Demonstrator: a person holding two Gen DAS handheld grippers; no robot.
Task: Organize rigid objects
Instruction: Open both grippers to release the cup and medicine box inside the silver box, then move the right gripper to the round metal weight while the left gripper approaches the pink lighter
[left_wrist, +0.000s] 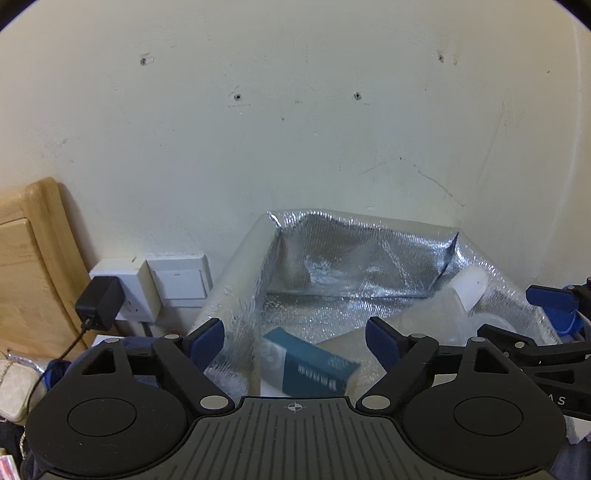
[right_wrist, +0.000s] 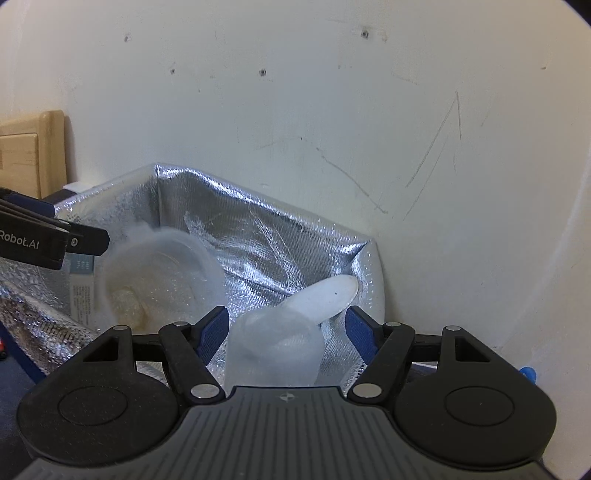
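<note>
Before me a silver foil-lined insulated box (left_wrist: 240, 295) stands open against the wall, carrying a teal rectangular carton (left_wrist: 314, 369), a clear round plastic tub (right_wrist: 159, 280) and a frosted translucent plastic bottle (right_wrist: 280, 343).

The back half of the foil bag (left_wrist: 351, 266) is open for passing; a teal box (left_wrist: 314, 365) and clear plastic containers (right_wrist: 159, 273) block the front.

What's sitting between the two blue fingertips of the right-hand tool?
A frosted clear plastic container with a white lid, over the silver foil bag. The right wrist view shows it; the right gripper's pads don't visibly press it.
</note>
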